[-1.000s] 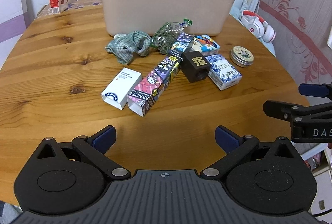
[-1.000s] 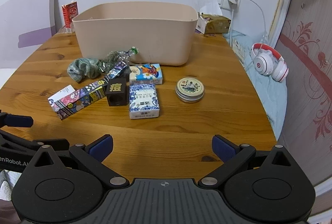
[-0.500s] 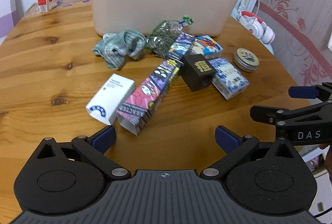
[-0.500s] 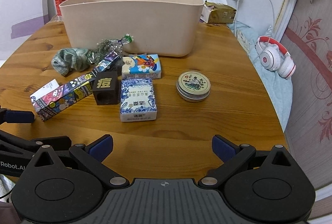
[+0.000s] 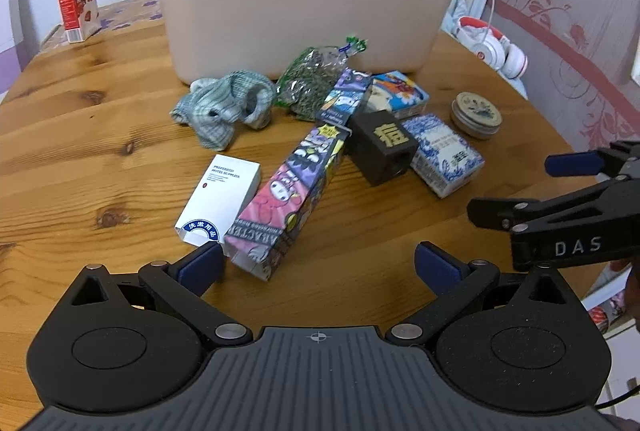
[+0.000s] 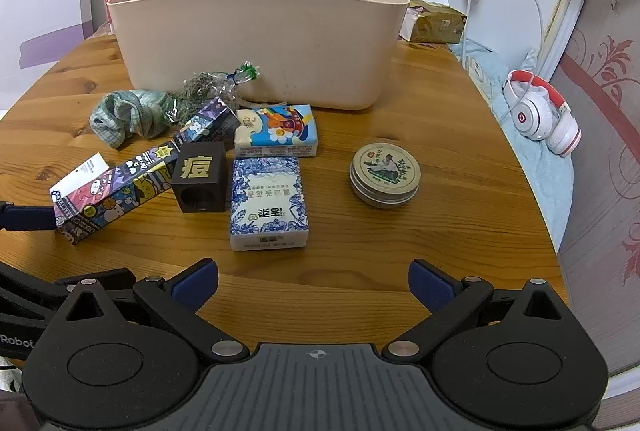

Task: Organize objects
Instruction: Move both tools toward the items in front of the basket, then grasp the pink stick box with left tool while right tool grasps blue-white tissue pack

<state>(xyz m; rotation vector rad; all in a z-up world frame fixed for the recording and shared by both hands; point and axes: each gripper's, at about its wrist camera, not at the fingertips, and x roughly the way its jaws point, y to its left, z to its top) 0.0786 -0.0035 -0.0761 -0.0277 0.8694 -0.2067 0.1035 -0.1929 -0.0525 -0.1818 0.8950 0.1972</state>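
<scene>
Left wrist view: my left gripper (image 5: 318, 263), jaws spread and empty, has closed in on the long cartoon box (image 5: 296, 187) before the tub (image 5: 304, 19); right gripper (image 6: 314, 277) likewise empty, so nothing is sorted yet.

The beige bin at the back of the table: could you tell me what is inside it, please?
Only the beige bin outer front wall, rim and a strip of bare inner back wall show. Its floor is hidden, so any contents cannot be seen. The scattered items all lie outside, on the table.

Red-and-white headphones (image 6: 544, 111) (on blue bedding (image 6: 532, 167)); red carton (image 5: 78, 5) upright; tissue box (image 6: 436, 25).
</scene>
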